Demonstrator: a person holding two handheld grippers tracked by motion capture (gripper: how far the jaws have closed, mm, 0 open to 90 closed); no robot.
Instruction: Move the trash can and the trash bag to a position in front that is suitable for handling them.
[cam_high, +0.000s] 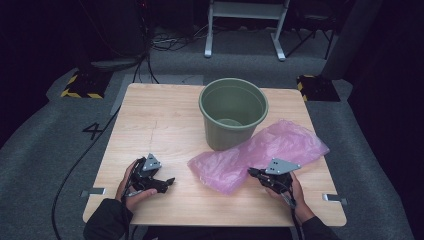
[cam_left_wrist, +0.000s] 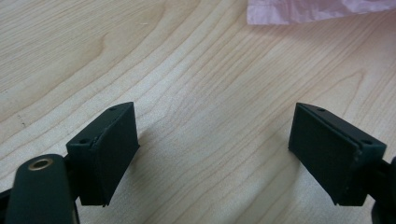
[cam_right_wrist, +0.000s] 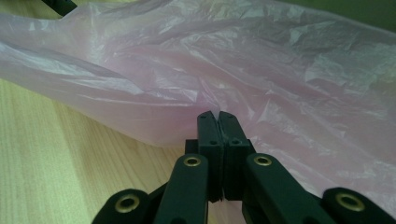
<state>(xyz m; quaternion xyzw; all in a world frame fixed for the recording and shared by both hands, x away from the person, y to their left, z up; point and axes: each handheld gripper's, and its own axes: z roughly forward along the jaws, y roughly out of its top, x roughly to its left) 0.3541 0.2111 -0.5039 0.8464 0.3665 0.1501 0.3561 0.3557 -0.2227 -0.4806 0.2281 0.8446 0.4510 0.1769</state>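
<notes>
Pink plastic bag (cam_high: 260, 152) — thin, limp, slippery; grasp a gathered edge. Right gripper (cam_right_wrist: 218, 116) closed at film; left gripper (cam_left_wrist: 215, 149) spread, empty

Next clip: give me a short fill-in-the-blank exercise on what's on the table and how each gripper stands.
1. The green bucket stands upright, and its inside is ____.
2. The pink plastic bag lies on the ____ table.
3. The left gripper fingers are ____.
4. The right gripper fingers are ____.

Missing words: empty; wooden; open; shut
</notes>
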